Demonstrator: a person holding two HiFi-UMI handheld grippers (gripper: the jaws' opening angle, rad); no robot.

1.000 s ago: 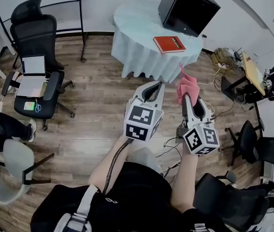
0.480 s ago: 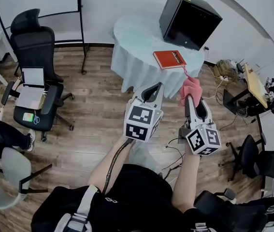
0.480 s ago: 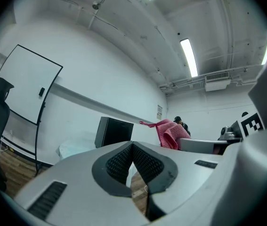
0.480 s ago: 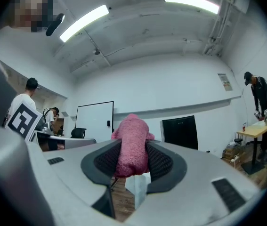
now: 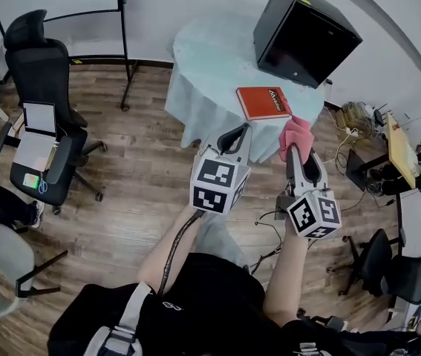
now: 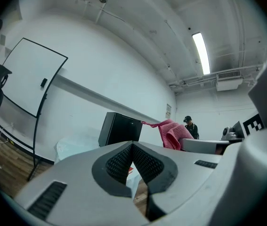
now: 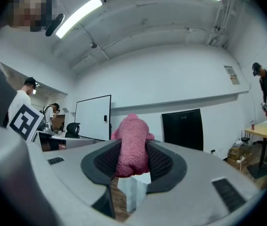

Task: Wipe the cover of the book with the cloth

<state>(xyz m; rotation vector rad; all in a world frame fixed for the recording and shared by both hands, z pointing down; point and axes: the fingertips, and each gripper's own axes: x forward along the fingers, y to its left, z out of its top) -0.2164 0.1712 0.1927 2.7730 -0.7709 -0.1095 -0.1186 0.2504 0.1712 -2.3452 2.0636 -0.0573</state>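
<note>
Two chairs sit at frame left in the head view, a black office chair (image 5: 43,73) upper left and a grey chair (image 5: 6,254) lower left. Neither has a part in the task.

One left tool (image 5: 241,132) at centre, raised over the floor and aimed toward the table (image 5: 210,47). In the left gripper view its pads are pressed together with nothing between them. Likely just parked as the idle hand, maybe to steady the book later.

One book (image 5: 263,103), red cover up, lying flat near the table's front edge, right of centre. Nothing rests on it and the cover is open to a wipe.

One cloth (image 5: 296,133), pink, bunched, just below and right of the book, seemingly off the table edge and not yet touching the cover. One right tool (image 5: 295,153) pinches it. The right gripper view shows the wad clamped between both pads, with a lump sticking out past the tips. That lump looks like the wiping face, so it is carried pad-first.

One black box (image 5: 307,22) at upper right on the table, behind the book and clear of it.

Wipe not begun, by my read; the cloth needs to come up and left onto the cover.
</note>
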